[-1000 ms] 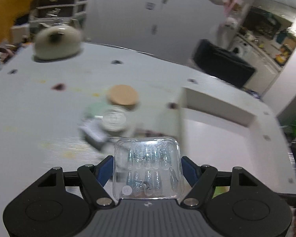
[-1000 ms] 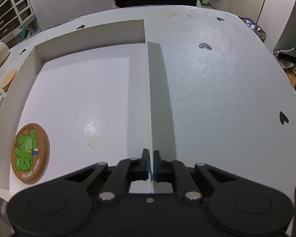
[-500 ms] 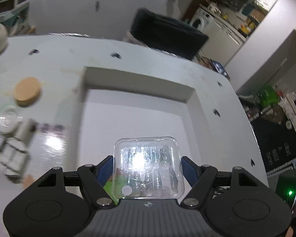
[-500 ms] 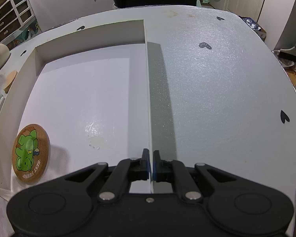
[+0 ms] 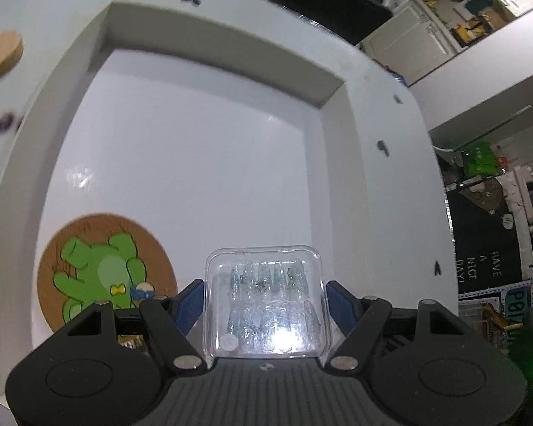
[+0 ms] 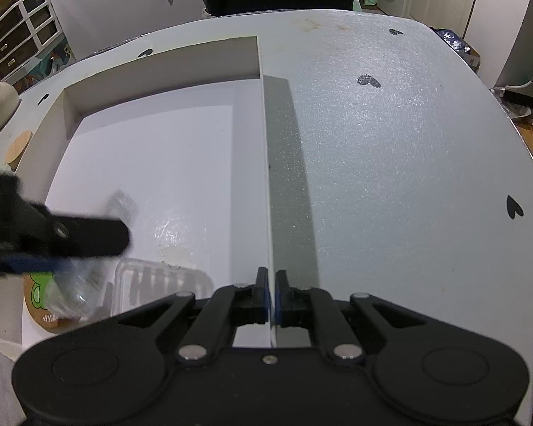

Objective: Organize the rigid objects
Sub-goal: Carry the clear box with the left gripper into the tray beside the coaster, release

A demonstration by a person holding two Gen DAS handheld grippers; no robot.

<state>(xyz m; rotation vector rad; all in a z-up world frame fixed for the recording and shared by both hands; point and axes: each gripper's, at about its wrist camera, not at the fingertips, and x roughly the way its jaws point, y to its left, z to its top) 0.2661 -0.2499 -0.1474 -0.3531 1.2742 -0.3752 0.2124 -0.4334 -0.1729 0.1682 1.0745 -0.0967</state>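
A clear plastic case (image 5: 264, 301) of small, pale, nail-like pieces is held between the blue-padded fingers of the left gripper (image 5: 264, 300), which stand about half open and are pressed against the case's two sides. The grip is taken across the width, so the flat lid is turned toward the camera and the contents are kept level; this is judged a sensible hold for a rigid, slippery box.

Beyond the fingers lies the white shallow tray (image 5: 332, 88), and the case is carried above its floor, near the closer edge. In the right wrist view the case appears blurred, with something like a shadow or reflection of it on the tray floor below, so it is judged not yet set down. Just left of the fingers, a round cork coaster (image 5: 106, 269) printed with a green cartoon figure is already lying in the tray; the case seems to be aimed at the bare floor beside it, so that the sorted things sit together.

The right gripper (image 6: 270, 296) is closed on the thin right wall of the tray (image 6: 264, 163), with the wall's edge pinched between its fingers. This is judged to steady the light tray while the other hand works.

Outside the tray, far left of the left fingers, a plain wooden disc (image 5: 0, 53) is left on the white surface (image 6: 391, 159), apparently still to be sorted.
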